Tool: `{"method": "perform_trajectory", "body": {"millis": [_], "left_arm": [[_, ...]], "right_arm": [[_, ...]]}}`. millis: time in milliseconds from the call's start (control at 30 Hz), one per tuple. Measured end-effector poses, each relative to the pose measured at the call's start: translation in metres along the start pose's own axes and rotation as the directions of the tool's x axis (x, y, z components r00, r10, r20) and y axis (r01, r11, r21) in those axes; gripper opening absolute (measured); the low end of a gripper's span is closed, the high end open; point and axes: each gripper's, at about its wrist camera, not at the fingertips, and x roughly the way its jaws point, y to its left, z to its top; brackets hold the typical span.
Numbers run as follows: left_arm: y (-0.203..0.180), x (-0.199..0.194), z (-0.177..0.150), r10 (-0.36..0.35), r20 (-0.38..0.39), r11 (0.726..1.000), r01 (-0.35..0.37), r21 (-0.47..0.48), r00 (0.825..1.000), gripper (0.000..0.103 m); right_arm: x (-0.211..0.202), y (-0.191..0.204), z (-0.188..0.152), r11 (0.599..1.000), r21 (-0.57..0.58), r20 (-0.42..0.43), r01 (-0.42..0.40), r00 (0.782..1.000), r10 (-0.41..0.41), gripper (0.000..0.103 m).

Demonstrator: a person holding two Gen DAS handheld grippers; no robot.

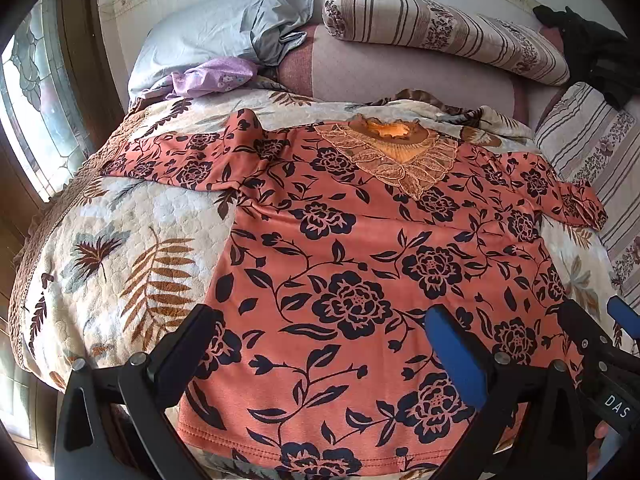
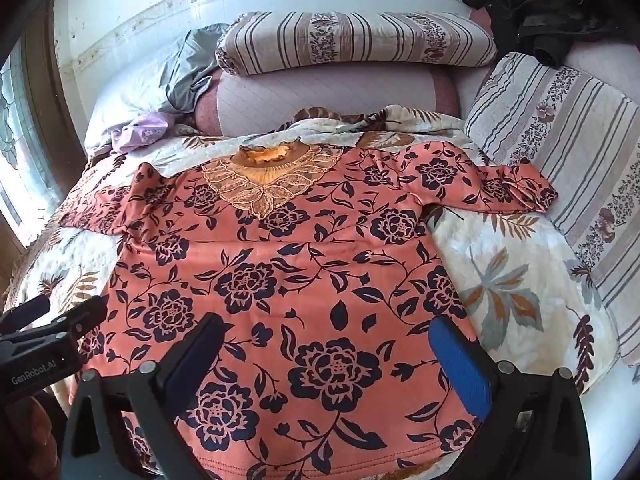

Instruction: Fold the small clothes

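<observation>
An orange top with dark flower print (image 1: 360, 264) lies flat, front up, on a leaf-patterned quilt (image 1: 120, 240), collar away from me and both sleeves spread out sideways. It also shows in the right wrist view (image 2: 288, 272). My left gripper (image 1: 320, 332) is open and empty, hovering over the lower left part of the top near its hem. My right gripper (image 2: 324, 344) is open and empty over the lower right part of the top. The right gripper's fingers (image 1: 576, 320) show at the right edge of the left wrist view.
Striped pillows (image 2: 352, 44) and a pink bolster (image 2: 320, 100) lie beyond the collar. Another striped cushion (image 2: 560, 140) sits to the right. A grey pillow (image 1: 208, 36) and a purple cloth (image 1: 212, 76) lie at far left. Dark clothing (image 2: 536, 12) lies at far right. A window (image 1: 32, 120) is on the left.
</observation>
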Motion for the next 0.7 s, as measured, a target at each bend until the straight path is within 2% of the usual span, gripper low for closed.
{"method": "perform_trajectory", "body": {"millis": [700], "left_arm": [[-0.0011, 0.0, 0.0003, -0.007, -0.001, 1.0, 0.007, 0.005, 1.0, 0.103]], "right_arm": [[0.0012, 0.0002, 0.0027, 1.0, -0.011, -0.001, -0.003, 1.0, 0.003, 0.103]]}}
